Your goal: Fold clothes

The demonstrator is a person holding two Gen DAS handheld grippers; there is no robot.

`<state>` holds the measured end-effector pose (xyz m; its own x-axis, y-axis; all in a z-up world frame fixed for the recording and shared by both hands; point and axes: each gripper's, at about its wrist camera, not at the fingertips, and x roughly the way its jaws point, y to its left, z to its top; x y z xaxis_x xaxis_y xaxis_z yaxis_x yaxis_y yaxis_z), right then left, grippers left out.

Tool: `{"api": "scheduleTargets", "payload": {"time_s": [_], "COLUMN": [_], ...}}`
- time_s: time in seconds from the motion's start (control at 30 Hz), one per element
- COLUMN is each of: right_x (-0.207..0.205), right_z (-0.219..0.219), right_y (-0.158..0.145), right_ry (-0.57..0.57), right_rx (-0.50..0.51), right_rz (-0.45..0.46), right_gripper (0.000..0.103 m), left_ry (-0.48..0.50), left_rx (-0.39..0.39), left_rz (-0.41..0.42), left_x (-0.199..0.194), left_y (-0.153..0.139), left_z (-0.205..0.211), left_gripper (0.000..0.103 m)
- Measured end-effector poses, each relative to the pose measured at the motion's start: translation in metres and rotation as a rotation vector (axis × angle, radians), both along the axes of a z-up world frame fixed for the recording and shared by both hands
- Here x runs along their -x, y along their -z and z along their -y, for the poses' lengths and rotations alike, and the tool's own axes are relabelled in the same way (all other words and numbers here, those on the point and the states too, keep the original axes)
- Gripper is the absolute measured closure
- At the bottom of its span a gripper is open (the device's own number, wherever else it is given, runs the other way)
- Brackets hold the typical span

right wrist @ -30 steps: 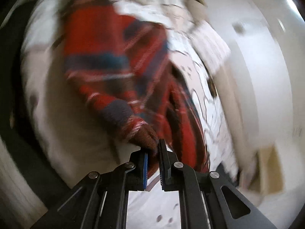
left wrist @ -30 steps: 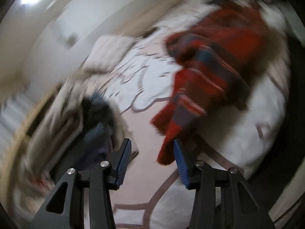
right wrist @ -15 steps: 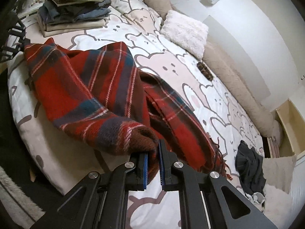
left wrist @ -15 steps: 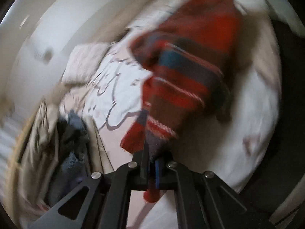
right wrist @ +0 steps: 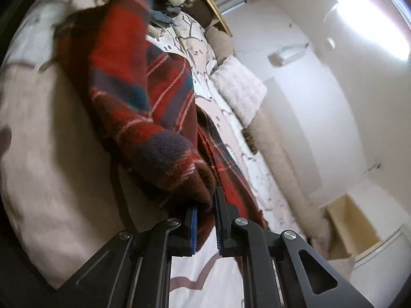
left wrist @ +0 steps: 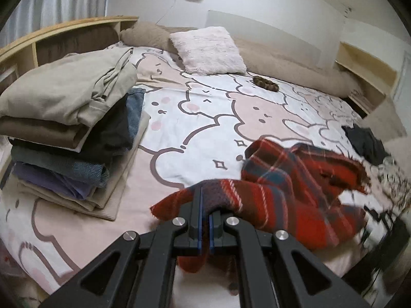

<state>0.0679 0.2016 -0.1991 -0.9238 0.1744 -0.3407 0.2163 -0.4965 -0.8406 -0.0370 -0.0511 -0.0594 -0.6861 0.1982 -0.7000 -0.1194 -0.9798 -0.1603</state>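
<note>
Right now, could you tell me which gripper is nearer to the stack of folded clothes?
Left. The left gripper, shut on the red plaid scarf, is beside the stack of folded clothes; from the right gripper, that stack sits at the scarf's far end.

Both grippers: same black two-finger build, blue pads.

Left gripper [left wrist: 204, 222]: matte black linkage arms with triangular cut-outs, four round silver screw heads across the joints, thin blue ribbed pads [left wrist: 199, 227] lining the inner finger faces. Right gripper [right wrist: 206, 227]: identical black frame and triangular cut-outs, four silver screws with slotted heads, blue pads [right wrist: 194, 229] with fine serrated ridges. No cables, markings, sleeves or skin visible in either wrist view.
</note>
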Motion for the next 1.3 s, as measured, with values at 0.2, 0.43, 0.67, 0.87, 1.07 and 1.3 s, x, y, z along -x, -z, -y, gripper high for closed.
{"api": "scheduleTargets", "payload": {"time_s": [0.2, 0.43, 0.67, 0.87, 1.07, 1.3], "right_x": [-0.027, -0.062, -0.067, -0.044, -0.034, -0.028], "right_z": [0.018, 0.035, 0.047, 0.063, 0.066, 0.043], "right_y": [0.032, 0.069, 0.097, 0.107, 0.085, -0.019], "right_ry": [-0.063, -0.155, -0.097, -0.018, 0.035, 0.139], "right_rx": [-0.198, -0.415, -0.484, -0.523, -0.455, -0.441], "right_rz": [-0.184, -0.335, -0.191, -0.098, -0.040, -0.147], "right_gripper": [0.032, 0.043, 0.073, 0.087, 0.095, 0.097], "left_ry": [-0.080, -0.155, -0.162, -0.139, -0.131, -0.093], "left_rx": [-0.101, -0.157, -0.195, -0.211, -0.239, -0.242], "left_rz": [0.028, 0.058, 0.075, 0.108, 0.118, -0.038], "left_x": [0.012, 0.018, 0.022, 0.033, 0.030, 0.004], "left_y": [-0.014, -0.030, -0.027, -0.012, -0.003, -0.070], "left_z": [-0.008, -0.003, 0.018, 0.028, 0.041, 0.065], "left_gripper": [0.099, 0.099, 0.099, 0.099, 0.099, 0.099]}}
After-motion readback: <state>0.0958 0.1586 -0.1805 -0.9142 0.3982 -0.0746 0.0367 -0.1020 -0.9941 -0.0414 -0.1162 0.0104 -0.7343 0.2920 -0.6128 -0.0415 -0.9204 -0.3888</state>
